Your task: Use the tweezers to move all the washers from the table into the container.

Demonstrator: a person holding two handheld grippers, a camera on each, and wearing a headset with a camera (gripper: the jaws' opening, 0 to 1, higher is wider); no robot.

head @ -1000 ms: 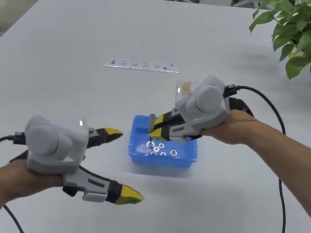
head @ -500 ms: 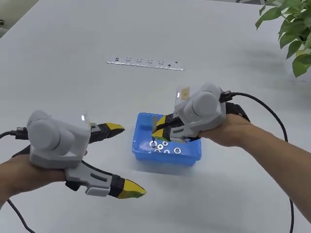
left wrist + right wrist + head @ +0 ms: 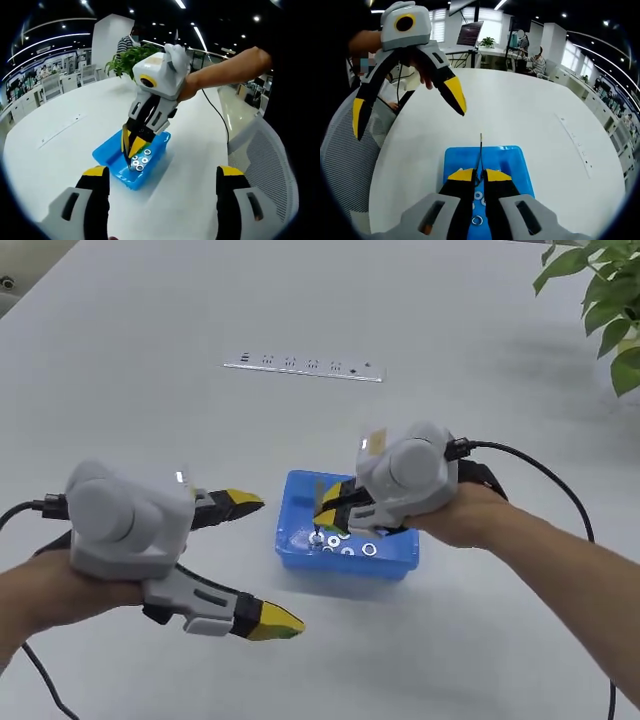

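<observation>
A blue container [image 3: 346, 555] sits mid-table with several silver washers [image 3: 345, 545] inside, also seen in the left gripper view [image 3: 141, 163] and right gripper view [image 3: 478, 196]. My right gripper [image 3: 332, 513] hovers over the container's left part, shut on thin metal tweezers [image 3: 480, 151] whose tip points down into the container [image 3: 131, 165]. My left gripper [image 3: 258, 562] is wide open to the left of the container, with nothing between its yellow-tipped fingers [image 3: 96, 172]. In the right gripper view the left gripper [image 3: 405, 100] hangs open beyond the container [image 3: 460, 160].
A white power strip [image 3: 303, 367] lies farther back on the white table [image 3: 150, 390]. A green plant [image 3: 603, 300] stands at the far right corner. Black cables [image 3: 540, 465] trail from both grippers. People sit at desks in the background.
The head camera has shifted slightly. My right gripper with the tweezers has dipped lower over the container. The left gripper stays wide open in about the same place.
</observation>
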